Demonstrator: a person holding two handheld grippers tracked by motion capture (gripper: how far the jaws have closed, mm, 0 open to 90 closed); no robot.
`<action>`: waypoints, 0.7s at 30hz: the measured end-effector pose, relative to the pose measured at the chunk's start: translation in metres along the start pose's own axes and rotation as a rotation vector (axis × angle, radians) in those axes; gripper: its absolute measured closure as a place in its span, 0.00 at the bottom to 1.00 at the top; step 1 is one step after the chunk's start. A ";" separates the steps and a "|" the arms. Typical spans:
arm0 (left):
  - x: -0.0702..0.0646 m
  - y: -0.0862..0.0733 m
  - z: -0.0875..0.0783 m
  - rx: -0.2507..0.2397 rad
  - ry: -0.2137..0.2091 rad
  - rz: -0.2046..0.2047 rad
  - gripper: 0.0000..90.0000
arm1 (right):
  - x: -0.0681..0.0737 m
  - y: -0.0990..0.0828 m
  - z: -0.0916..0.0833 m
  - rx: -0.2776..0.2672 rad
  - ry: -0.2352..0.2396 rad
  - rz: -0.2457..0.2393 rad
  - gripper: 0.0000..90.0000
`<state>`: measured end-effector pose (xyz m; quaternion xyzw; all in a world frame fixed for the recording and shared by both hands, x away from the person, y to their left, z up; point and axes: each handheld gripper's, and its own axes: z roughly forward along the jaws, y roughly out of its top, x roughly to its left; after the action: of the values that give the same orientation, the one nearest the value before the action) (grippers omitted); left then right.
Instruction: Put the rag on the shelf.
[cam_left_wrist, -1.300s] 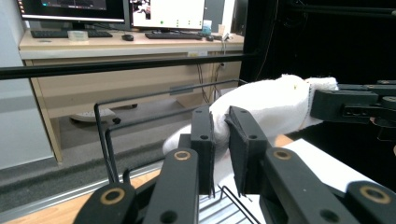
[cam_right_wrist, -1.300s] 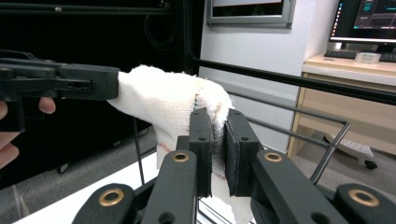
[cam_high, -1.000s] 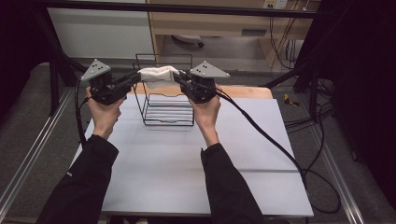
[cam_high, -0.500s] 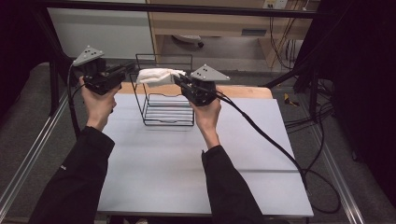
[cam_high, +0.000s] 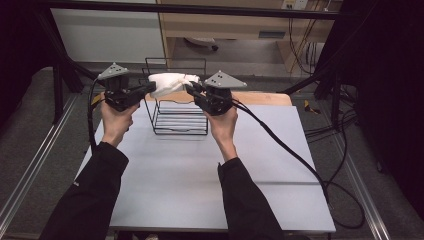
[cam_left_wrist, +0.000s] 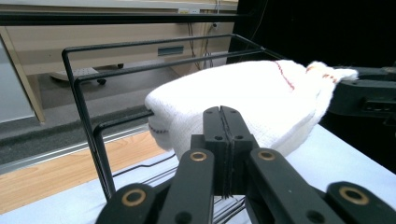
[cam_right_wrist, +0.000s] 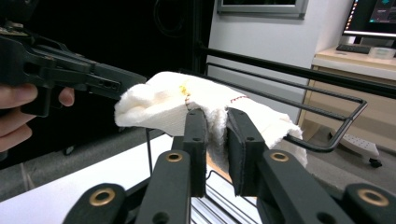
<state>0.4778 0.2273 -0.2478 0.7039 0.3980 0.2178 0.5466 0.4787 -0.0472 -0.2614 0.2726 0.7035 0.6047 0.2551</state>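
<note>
White towel is up over the wire rack at the far middle of the table, stretched between both tools. Left gripper has just been closing; jaws now fully together at the towel's left end, cloth pinch not clearly visible. Right gripper clamps a fold, jaws narrow. Left to do, I'd say: drape it on the top rails and let go.

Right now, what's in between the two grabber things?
The white cloth stretches between the left gripper and the right gripper, held above the black wire rack. The high view shows it best; each gripper grips one end.
</note>
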 end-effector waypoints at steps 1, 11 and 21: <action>0.000 -0.001 0.001 0.002 0.000 0.000 0.99 | 0.000 0.000 -0.001 0.000 0.003 -0.002 0.86; 0.002 -0.007 0.006 0.008 0.012 0.000 1.00 | 0.001 0.007 -0.012 0.010 0.026 -0.016 0.71; 0.002 -0.016 0.016 0.023 0.023 0.004 1.00 | -0.002 0.010 -0.009 0.043 0.045 0.043 0.93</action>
<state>0.4854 0.2208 -0.2675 0.7082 0.4053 0.2222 0.5337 0.4744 -0.0539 -0.2497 0.2795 0.7159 0.6006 0.2204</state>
